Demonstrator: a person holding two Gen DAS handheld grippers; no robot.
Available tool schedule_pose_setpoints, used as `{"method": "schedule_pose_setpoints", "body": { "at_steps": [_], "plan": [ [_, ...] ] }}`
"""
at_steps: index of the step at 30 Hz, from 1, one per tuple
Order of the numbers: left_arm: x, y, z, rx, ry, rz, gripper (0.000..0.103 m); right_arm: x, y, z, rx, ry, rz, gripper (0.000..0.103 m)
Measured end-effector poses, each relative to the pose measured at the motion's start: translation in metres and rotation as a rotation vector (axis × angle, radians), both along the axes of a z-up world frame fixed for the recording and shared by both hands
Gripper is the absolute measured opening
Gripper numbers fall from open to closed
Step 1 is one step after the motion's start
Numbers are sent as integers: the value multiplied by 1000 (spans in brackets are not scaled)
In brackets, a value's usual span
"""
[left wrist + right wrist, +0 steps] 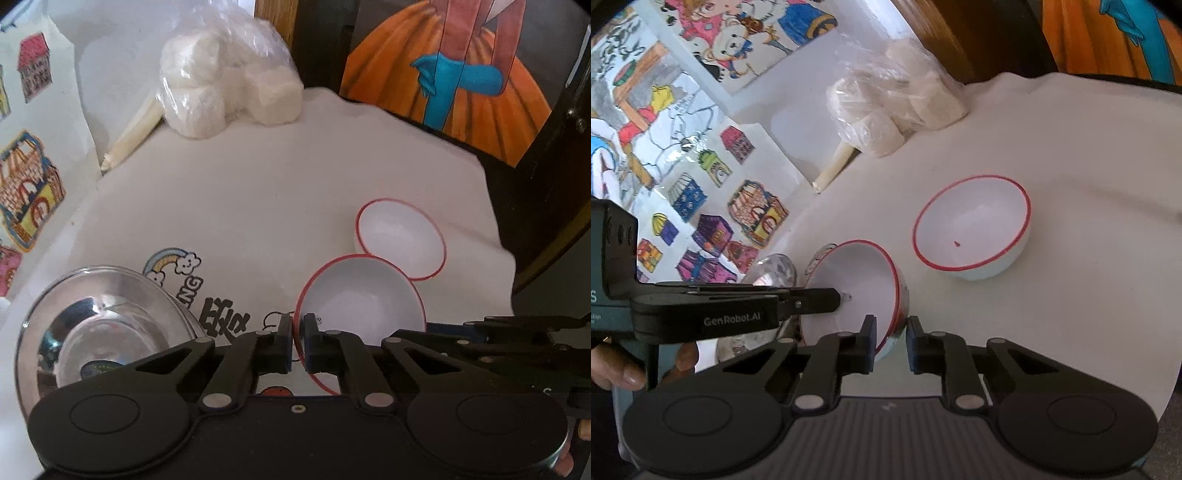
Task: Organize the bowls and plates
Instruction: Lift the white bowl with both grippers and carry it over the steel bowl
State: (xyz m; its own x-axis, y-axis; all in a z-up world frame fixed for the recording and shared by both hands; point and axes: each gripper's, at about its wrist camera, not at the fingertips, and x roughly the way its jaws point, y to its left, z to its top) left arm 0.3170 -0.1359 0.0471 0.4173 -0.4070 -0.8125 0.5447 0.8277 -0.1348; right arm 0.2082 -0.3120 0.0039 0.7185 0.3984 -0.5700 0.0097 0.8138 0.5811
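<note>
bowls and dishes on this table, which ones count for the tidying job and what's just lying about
For the job:
held red-rimmed bowl, pinched at its rim by the left gripper
second red-rimmed bowl, on the cloth
glass dish

Lying about:
plastic bag of white lumps
rolled paper
wall stickers

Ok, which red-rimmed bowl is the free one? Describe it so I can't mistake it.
On the white tablecloth, look toward the orange painting side. The free bowl sits flat and upright there, untouched. The other bowl is tilted, with both grippers at its rim, beside the glass bowl.
</note>
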Motion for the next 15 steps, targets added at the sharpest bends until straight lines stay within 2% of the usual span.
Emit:
{"method": "schedule_pose_setpoints", "body": {
  "at_steps": [15],
  "plan": [
    [-60, 30, 48, -91, -78, 19, 4, -52, 21, 51, -40, -84, 63, 18]
  ]
}}
